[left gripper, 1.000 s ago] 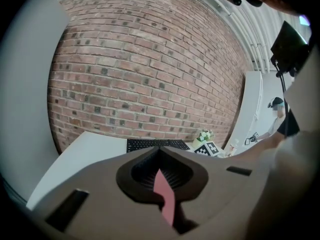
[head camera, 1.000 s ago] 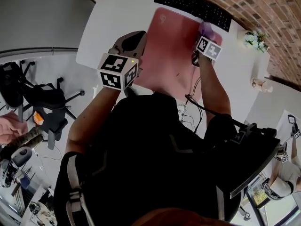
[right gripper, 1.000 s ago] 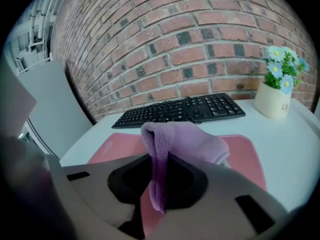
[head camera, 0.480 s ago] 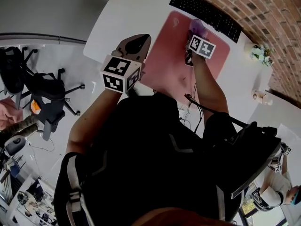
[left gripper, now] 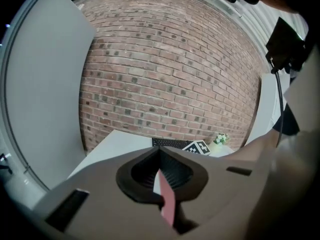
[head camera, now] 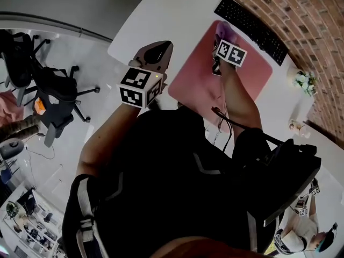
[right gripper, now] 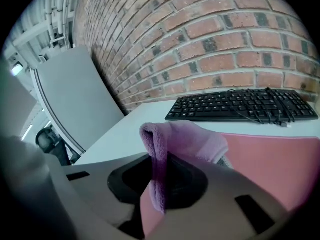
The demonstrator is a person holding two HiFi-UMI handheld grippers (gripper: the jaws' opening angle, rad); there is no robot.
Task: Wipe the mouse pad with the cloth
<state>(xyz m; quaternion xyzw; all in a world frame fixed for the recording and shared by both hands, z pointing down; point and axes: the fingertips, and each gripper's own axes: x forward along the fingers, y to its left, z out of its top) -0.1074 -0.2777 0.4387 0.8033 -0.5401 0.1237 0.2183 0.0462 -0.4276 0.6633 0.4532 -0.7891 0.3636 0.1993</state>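
A pink mouse pad point(head camera: 244, 77) lies on the white desk point(head camera: 172, 20) in front of a black keyboard point(head camera: 250, 21). My right gripper point(head camera: 221, 41) is shut on a purple cloth point(right gripper: 182, 144), which rests on the pad's far left part; the cloth point(head camera: 226, 32) shows just beyond the marker cube. In the right gripper view the pad point(right gripper: 280, 159) spreads to the right. My left gripper point(head camera: 157, 51) hangs shut and empty above the desk's near left edge, apart from the pad. Its jaws meet in the left gripper view, with a pink sliver of pad point(left gripper: 168, 204) showing below them.
A small flower pot point(head camera: 304, 82) stands at the desk's right end near the brick wall point(head camera: 301, 9). Black office chairs point(head camera: 51, 98) stand on the floor to the left. A cable point(head camera: 228, 122) runs along my right arm. Another person stands at the lower right.
My right gripper has slid the cloth leftward across the pad, from beside the keyboard's right part to the pad's far left. The left gripper has stayed in place.
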